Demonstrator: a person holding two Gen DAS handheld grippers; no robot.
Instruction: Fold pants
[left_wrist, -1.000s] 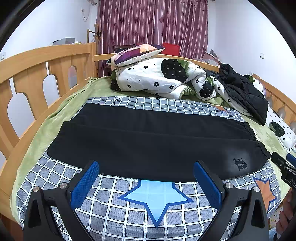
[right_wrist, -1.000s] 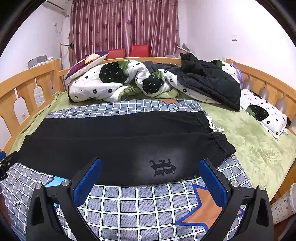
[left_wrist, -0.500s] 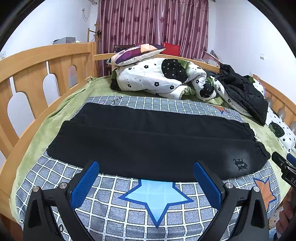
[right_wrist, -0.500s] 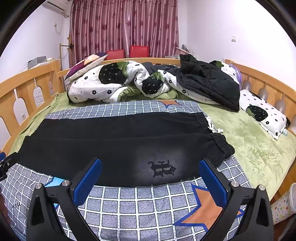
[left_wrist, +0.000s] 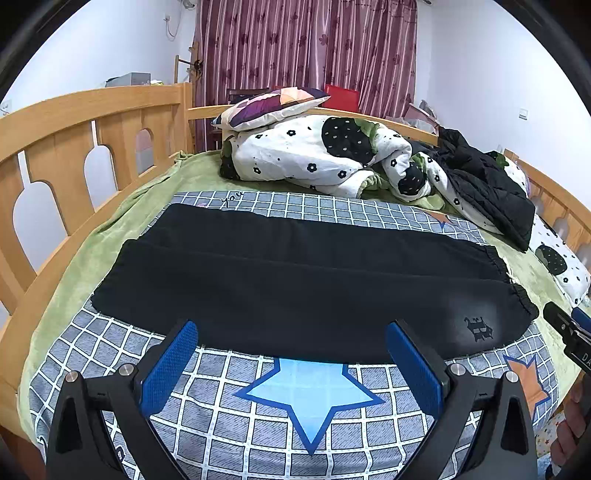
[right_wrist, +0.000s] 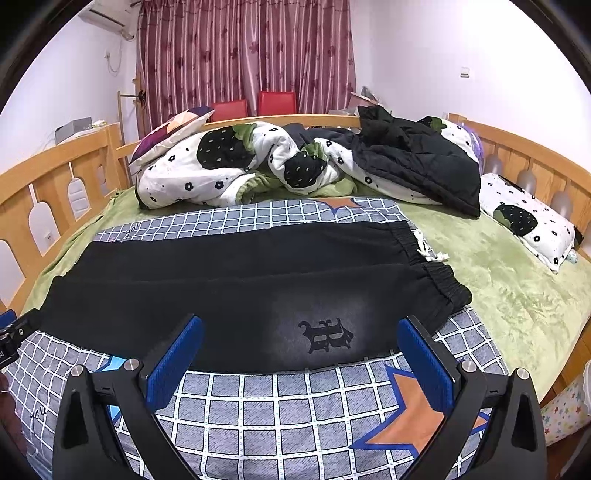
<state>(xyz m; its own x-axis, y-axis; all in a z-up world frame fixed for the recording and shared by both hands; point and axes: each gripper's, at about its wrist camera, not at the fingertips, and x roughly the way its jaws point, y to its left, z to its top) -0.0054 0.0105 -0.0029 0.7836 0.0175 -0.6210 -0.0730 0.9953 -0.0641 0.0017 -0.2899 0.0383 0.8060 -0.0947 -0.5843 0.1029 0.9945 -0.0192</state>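
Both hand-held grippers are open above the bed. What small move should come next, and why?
Probably lower both onto the near edge of the flat black pants: the left hand-held gripper and right hand-held gripper hang open, holding nothing, just short of that edge.

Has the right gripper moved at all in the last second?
Yes, slightly: the right gripper has edged forward, since the pants' logo sits a bit lower between its fingers.

Black hand-held gripper (left_wrist: 291, 354) frames, blue ribbed pads (left_wrist: 168, 367), silver screws (left_wrist: 457, 368).
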